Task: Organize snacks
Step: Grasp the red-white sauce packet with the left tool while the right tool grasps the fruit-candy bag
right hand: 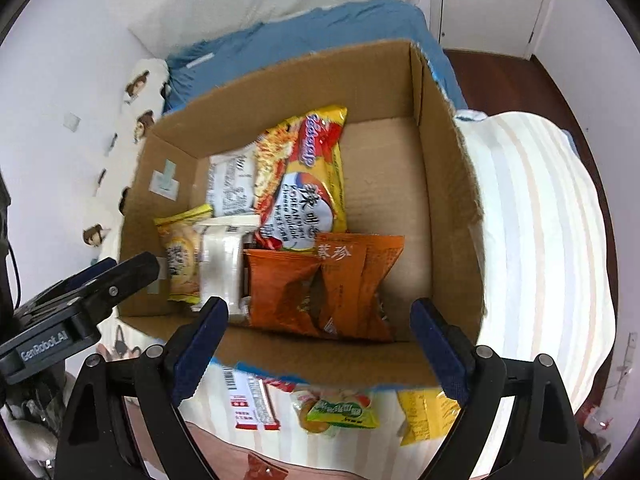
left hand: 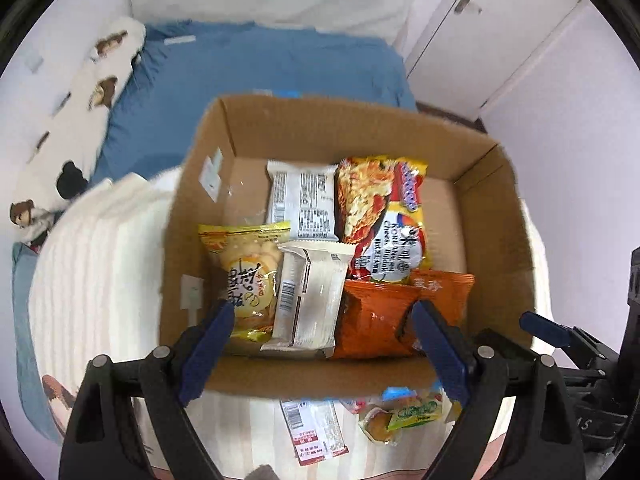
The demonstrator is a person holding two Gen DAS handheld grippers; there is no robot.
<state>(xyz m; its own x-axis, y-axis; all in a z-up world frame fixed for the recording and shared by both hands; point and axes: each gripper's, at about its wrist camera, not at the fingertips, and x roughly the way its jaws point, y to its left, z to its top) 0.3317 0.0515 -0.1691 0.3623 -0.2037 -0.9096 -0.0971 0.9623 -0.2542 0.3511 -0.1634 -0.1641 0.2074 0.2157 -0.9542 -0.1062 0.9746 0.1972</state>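
Note:
An open cardboard box (left hand: 496,216) (right hand: 448,184) stands on a striped cream blanket. Inside lie a yellow noodle packet (left hand: 384,216) (right hand: 308,184), orange snack bags (left hand: 384,316) (right hand: 328,288), a white wrapped bar (left hand: 312,296) (right hand: 224,256), a yellow biscuit bag (left hand: 244,280) (right hand: 180,256) and a white-grey packet (left hand: 302,204) (right hand: 232,188). My left gripper (left hand: 324,344) is open and empty above the box's near wall. My right gripper (right hand: 320,336) is open and empty above the near wall too. Outside the box lie a red-white bar (left hand: 316,428) (right hand: 250,404), a green-label bun pack (left hand: 404,416) (right hand: 340,412) and a yellow packet (right hand: 428,412).
The blue bedsheet (left hand: 260,68) and a puppy-print pillow (left hand: 80,92) lie behind the box. White closet doors (left hand: 500,20) stand at the back right. Dark wood floor (right hand: 560,92) shows right of the bed. The left gripper's body (right hand: 76,312) is at the right wrist view's left edge.

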